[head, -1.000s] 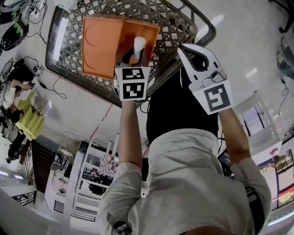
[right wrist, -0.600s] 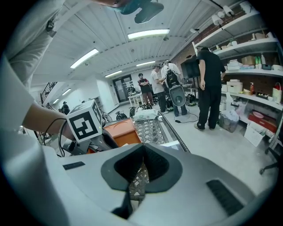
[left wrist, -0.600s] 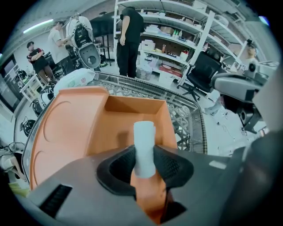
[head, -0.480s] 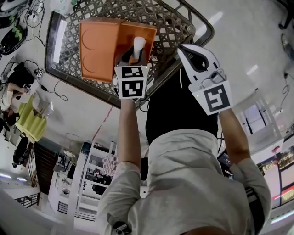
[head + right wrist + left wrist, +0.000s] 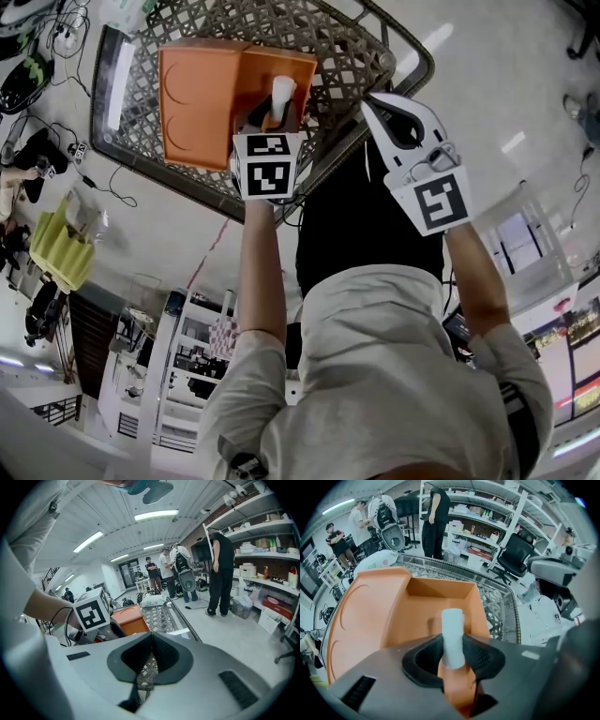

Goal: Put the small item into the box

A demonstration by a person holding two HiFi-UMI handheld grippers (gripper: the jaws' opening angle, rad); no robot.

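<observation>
Left claw (image 5: 452, 649) (image 5: 274, 114) was clamped on the small item with a white cylindrical tip and orange lower part (image 5: 452, 637) (image 5: 281, 94), the dark ribbed pads pressing it from both sides. Just beyond its jaws lay the open orange rectangular box (image 5: 437, 599) (image 5: 267, 67), its flat lid swung out to the claw's left. The item's tip stood over the near edge of the box's cavity; whether it touched the box I could not tell. Under the box sat a grey wire-mesh basket (image 5: 499, 599) (image 5: 349, 45) (image 5: 157, 615). Right claw (image 5: 151, 652) (image 5: 373, 101) hung to the left claw's right, jaws pressed together with nothing between them, the mesh showing ahead of it.
</observation>
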